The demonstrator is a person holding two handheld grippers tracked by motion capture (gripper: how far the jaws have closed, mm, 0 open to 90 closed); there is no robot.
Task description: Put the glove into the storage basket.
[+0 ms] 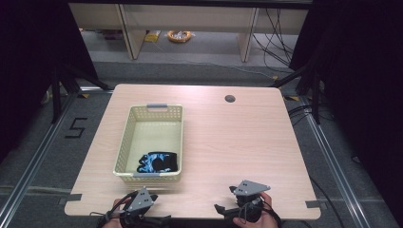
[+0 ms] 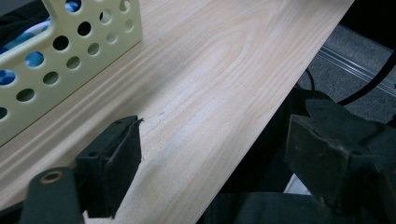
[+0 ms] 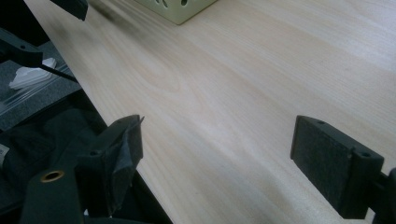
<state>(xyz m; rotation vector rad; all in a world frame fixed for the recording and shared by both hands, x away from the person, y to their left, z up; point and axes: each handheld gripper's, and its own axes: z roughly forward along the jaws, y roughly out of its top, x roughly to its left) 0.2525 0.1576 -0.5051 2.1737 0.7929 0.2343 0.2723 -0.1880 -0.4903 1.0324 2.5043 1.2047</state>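
A pale yellow perforated basket [image 1: 128, 137] stands on the left half of the wooden table [image 1: 228, 142]. Inside it, at the near end, lies a black and blue glove [image 1: 158, 162]. Through the basket's wall holes [image 2: 70, 51] the blue fabric shows in the left gripper view. My left gripper [image 2: 212, 163] is open at the table's near edge, just in front of the basket, holding nothing. My right gripper [image 3: 217, 158] is open too, low over the near edge to the right, and empty. Both are held by hands at the bottom of the high view, left gripper [image 1: 142, 202] and right gripper [image 1: 237, 202].
A round cable hole [image 1: 230, 99] sits at the table's far right. A corner of the basket [image 3: 180, 9] shows at the top of the right gripper view. Beyond the table are wooden furniture legs, cables and a yellow ring [image 1: 179, 35] on the floor.
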